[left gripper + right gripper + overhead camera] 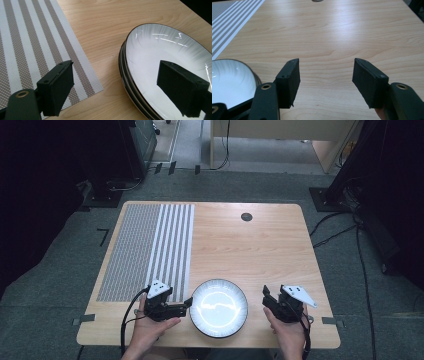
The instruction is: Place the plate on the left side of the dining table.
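A lab: lone table (260,245), floor cables (340,232), dark equipment stands (350,175).

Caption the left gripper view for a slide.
Open left gripper straddling the near rim of stacked white plates, with a striped placemat alongside on the wooden table.

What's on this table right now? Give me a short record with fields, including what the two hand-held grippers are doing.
table: light wood, with a small dark round fitting near the far edge
placemat: striped grey and white, on the table's left part
plates: white with dark rims, stacked, at the near edge between the grippers
left hand-held gripper: open, jaws straddling the stack's left rim, one over the plate, one outside it
right hand-held gripper: open, nothing between the jaws, right of the plates over bare wood
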### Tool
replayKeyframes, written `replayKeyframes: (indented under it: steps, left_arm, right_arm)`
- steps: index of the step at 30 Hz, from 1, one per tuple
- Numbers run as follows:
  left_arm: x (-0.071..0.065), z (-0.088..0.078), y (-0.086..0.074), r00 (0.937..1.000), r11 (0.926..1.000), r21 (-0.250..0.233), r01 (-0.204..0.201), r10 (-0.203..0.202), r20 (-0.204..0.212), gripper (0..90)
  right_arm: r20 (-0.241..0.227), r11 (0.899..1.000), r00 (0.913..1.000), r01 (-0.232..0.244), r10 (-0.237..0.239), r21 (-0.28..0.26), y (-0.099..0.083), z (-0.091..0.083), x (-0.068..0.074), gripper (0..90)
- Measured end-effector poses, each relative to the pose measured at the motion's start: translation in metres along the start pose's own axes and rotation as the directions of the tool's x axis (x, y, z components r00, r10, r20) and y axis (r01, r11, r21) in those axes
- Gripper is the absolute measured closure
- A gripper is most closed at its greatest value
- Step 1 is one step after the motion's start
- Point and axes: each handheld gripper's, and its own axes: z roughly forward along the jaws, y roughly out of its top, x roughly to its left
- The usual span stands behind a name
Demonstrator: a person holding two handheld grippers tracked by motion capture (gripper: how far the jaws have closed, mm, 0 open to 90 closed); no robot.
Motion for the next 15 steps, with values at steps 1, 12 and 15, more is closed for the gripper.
replayKeyframes:
  steps: [1,12,15]
  left_arm:
    - [0.000,0.000,0.000,1.0000,1.0000,0.000,0.000,0.000,0.000,14.4]
    - [-0.015,0.006,-0.005,0.9982,0.9995,0.022,-0.024,0.023,0.056,39.0]
    - [-0.016,0.006,-0.005,0.9971,0.9992,0.025,-0.031,0.029,0.070,46.3]
  right_arm:
    - [0.000,1.000,1.0000,0.000,0.000,0.000,0.000,0.000,0.000,39.2]
    - [-0.118,1.000,0.9928,0.020,-0.020,0.002,-0.007,-0.004,0.027,41.6]
    - [-0.131,1.000,0.9911,0.024,-0.024,0.002,-0.008,-0.005,0.030,42.2]
